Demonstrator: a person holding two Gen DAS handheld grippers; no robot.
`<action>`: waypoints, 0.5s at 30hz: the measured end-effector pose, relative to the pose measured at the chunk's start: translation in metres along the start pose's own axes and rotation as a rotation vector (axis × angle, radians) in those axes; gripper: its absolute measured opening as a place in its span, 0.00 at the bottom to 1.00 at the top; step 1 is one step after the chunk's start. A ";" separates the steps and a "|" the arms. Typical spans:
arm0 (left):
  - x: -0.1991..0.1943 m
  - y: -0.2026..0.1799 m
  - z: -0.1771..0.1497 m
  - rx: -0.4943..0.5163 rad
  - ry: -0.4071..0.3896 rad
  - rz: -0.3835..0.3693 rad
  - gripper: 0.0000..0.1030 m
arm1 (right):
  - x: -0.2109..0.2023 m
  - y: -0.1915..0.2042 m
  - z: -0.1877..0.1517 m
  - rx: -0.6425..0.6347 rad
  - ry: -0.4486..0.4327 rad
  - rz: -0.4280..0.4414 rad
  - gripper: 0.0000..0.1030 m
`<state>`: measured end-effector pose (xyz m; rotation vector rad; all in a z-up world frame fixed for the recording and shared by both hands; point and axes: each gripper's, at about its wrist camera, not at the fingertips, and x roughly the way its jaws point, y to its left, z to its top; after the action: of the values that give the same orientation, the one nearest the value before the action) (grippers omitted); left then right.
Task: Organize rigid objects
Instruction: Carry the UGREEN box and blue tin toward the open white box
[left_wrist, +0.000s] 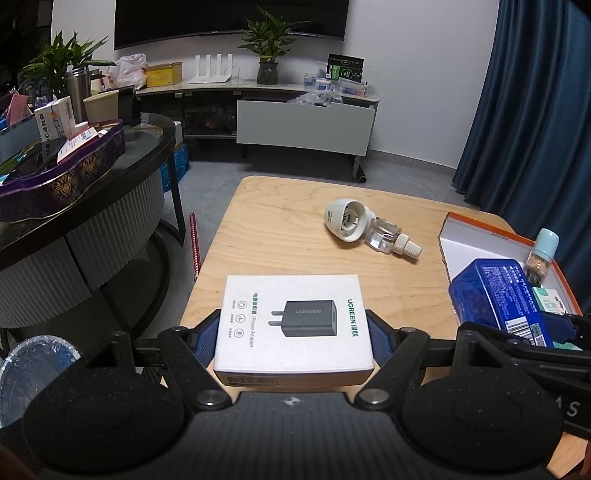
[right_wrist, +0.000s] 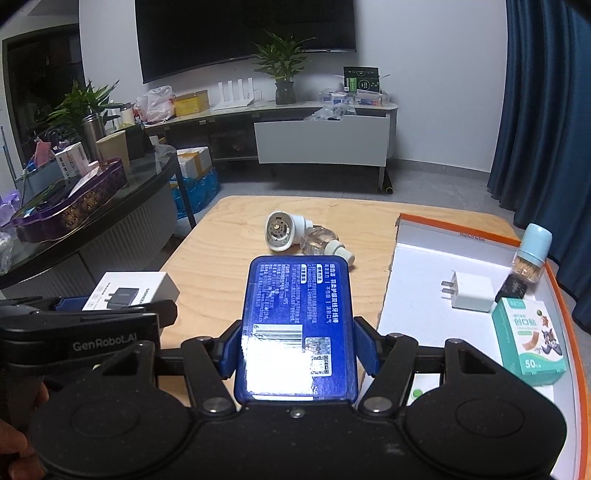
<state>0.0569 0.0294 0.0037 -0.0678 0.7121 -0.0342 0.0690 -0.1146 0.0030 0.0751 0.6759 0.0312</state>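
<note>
My left gripper (left_wrist: 293, 332) is shut on a white UGREEN power adapter box (left_wrist: 293, 325), held above the near left part of the wooden table (left_wrist: 280, 240). My right gripper (right_wrist: 297, 345) is shut on a blue plastic floss box (right_wrist: 297, 325), held left of the orange-rimmed white tray (right_wrist: 413, 266). The blue box also shows in the left wrist view (left_wrist: 498, 299), and the white box in the right wrist view (right_wrist: 129, 290). In the tray lie a white plug charger (right_wrist: 469, 291), a green plaster box (right_wrist: 528, 339) and a toothpick jar (right_wrist: 530, 258).
A white mosquito-repellent heater (right_wrist: 282, 230) with a clear bottle (right_wrist: 321, 243) lies at the middle of the table. A black round table (left_wrist: 92, 206) with a purple tin (left_wrist: 62, 177) stands to the left. A TV stand (right_wrist: 295, 125) is at the back wall.
</note>
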 end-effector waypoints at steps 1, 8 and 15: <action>-0.001 0.000 -0.001 -0.001 -0.001 0.001 0.77 | -0.003 0.000 -0.001 -0.003 -0.005 -0.001 0.72; -0.010 -0.003 -0.004 0.000 -0.016 0.002 0.77 | -0.016 -0.002 -0.009 -0.006 -0.021 0.010 0.72; -0.016 -0.008 -0.009 0.008 -0.025 -0.003 0.77 | -0.026 -0.006 -0.016 -0.011 -0.035 0.007 0.72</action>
<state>0.0386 0.0221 0.0083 -0.0618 0.6867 -0.0386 0.0388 -0.1208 0.0066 0.0671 0.6402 0.0400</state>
